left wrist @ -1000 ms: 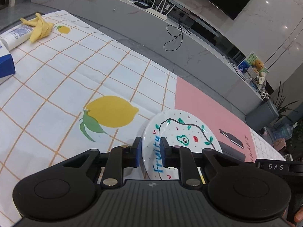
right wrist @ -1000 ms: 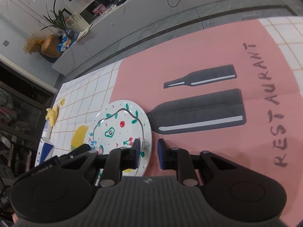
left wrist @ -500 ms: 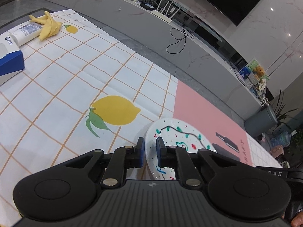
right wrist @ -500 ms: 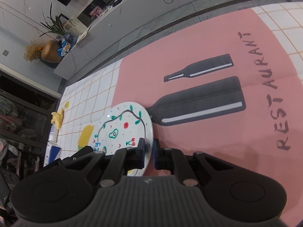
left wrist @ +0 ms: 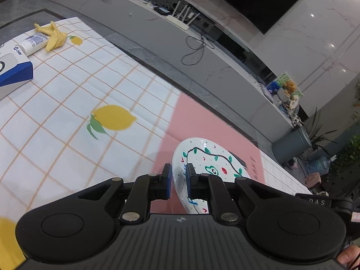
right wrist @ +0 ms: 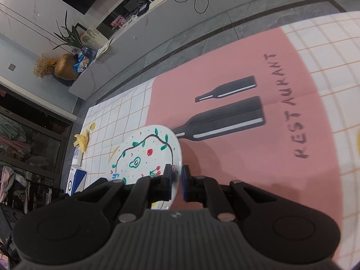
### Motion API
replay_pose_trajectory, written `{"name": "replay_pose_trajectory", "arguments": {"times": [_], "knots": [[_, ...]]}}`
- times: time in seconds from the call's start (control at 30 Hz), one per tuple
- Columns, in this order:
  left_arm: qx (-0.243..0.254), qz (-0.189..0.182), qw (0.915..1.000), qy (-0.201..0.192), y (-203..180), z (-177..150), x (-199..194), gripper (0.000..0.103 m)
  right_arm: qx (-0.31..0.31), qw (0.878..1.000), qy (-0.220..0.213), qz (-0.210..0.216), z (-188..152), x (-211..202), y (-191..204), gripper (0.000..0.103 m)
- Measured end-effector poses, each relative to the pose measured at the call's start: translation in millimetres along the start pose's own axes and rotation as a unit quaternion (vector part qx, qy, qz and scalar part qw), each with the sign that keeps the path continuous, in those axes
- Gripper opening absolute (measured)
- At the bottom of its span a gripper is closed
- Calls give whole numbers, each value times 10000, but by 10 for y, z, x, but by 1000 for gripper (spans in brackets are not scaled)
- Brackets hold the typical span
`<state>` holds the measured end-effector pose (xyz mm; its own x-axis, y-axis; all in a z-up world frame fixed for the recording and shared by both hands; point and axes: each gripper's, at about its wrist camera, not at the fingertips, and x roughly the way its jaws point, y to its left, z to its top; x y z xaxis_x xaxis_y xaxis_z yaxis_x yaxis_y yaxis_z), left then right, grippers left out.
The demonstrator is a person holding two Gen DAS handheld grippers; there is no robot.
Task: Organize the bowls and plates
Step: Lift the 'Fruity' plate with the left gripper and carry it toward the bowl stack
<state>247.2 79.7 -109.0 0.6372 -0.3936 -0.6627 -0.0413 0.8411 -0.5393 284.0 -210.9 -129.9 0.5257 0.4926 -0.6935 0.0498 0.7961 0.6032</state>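
A white plate (left wrist: 209,157) painted with green leaves, an avocado and red cherries hangs tilted above the floor mat (left wrist: 67,103), held at two opposite edges. My left gripper (left wrist: 178,180) is shut on its left rim, blue pads on either side of the edge. In the right wrist view the same plate (right wrist: 144,155) lies to the left, and my right gripper (right wrist: 176,180) is shut on its right rim. The plate's shadow falls on the pink panel (right wrist: 225,67) under it. No bowl shows in either view.
A blue and white box (left wrist: 13,72), a white tube (left wrist: 31,42) and a yellow banana peel (left wrist: 54,37) lie at the mat's far left corner. A long grey low bench (left wrist: 202,51) with a router and cables runs behind the mat. A grey bin (left wrist: 292,144) stands at the right.
Both grippers closed onto the plate's rims, then rose with it. The plate has left the mat, tilted, and shifted from the lemon-print squares toward the pink panel.
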Motion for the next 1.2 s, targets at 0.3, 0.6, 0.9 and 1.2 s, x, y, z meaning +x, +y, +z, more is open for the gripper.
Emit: {"name": "replay_pose_trajectory", "arguments": {"times": [0.3,0.6,0.9,1.2], "knots": [[129,-292,9994,-96,-461,-344,-515,14,36,9996,-270,73,-283,-788,-175,7],[308,-645,9974,-20,-977,-794,-933,14,147,9989,-444,-24,-675,-1620,-446,8],[635,-830,9932,508,-1437,-1378,-860,14,437,9964,-631,-360,-1014,-2307,-1016,8],[1018,-706,9867,1048,-1764,-1925,-625,14,926,9919,-434,-753,-1216,-2594,-1641,8]]}}
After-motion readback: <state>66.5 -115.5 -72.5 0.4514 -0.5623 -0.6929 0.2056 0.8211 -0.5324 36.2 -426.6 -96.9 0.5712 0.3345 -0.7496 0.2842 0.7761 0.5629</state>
